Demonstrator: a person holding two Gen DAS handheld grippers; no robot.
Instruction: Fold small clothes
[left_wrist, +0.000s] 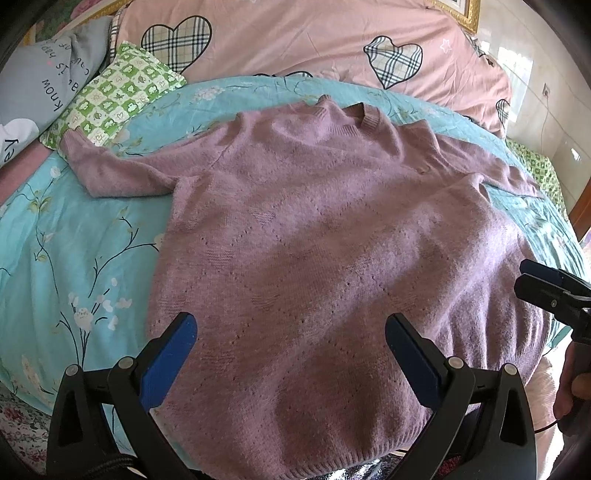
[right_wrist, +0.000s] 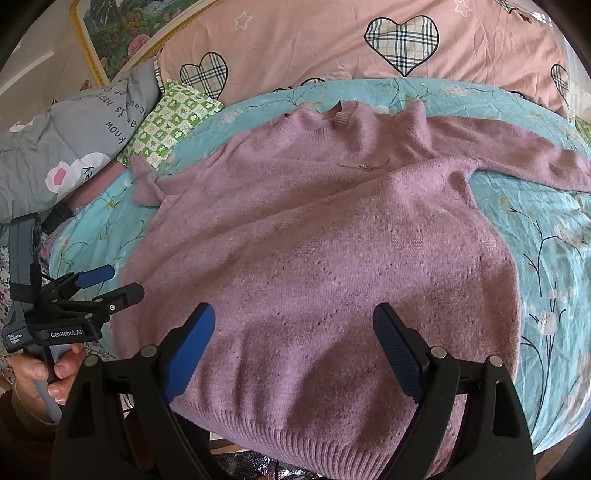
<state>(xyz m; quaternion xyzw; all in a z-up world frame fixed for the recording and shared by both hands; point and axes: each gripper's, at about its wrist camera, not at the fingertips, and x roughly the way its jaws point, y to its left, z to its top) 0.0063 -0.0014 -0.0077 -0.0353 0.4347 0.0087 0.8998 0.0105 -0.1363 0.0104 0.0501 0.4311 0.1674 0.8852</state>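
A mauve knit sweater (left_wrist: 317, 236) lies flat, front up, on a turquoise floral bedspread (left_wrist: 74, 251), collar at the far side, both sleeves spread out. It also shows in the right wrist view (right_wrist: 332, 251). My left gripper (left_wrist: 291, 332) is open and empty, hovering over the sweater's lower body near the hem. My right gripper (right_wrist: 293, 325) is open and empty, also over the lower body. The right gripper shows at the right edge of the left wrist view (left_wrist: 532, 280). The left gripper shows at the left of the right wrist view (right_wrist: 110, 282).
A pink quilt with plaid hearts (left_wrist: 295, 40) lies behind the sweater. A green checked pillow (left_wrist: 114, 92) and a grey printed pillow (left_wrist: 48, 77) sit at the far left. A framed picture (right_wrist: 110, 33) stands at the back. The bed's near edge is just below the hem.
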